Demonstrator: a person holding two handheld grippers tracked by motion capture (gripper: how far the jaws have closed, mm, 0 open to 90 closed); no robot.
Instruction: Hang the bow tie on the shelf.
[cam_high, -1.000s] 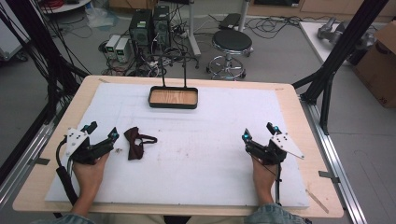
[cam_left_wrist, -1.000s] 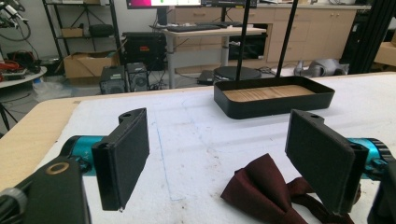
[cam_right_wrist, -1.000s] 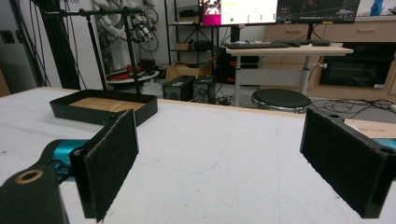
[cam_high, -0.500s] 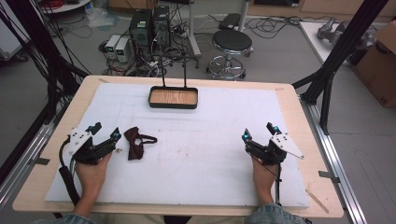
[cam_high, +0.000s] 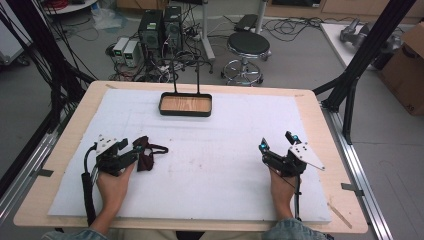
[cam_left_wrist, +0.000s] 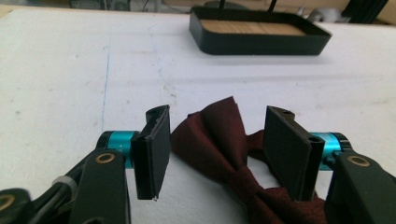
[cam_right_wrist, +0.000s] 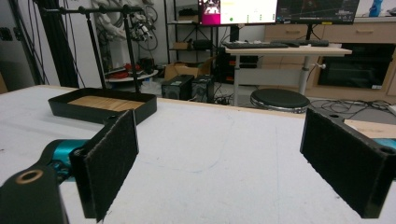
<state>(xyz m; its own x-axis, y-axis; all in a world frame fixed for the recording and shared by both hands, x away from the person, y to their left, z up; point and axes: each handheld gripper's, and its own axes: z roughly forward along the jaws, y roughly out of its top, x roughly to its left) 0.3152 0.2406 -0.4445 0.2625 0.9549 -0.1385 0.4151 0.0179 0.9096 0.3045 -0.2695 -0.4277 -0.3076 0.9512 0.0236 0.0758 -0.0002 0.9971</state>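
Left gripper (cam_left_wrist: 210, 158) jaws apart straddling dark-red cloth bow tie (cam_left_wrist: 224, 144), ungrasped; black wood-floored tray (cam_high: 185, 104) at 12 o'clock empty; right gripper (cam_high: 276, 145) jaws apart, idle.

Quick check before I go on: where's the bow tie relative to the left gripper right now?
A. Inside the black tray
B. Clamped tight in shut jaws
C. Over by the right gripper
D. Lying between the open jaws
D: the left gripper has its jaws apart, with the bow tie lying on the mat between them.
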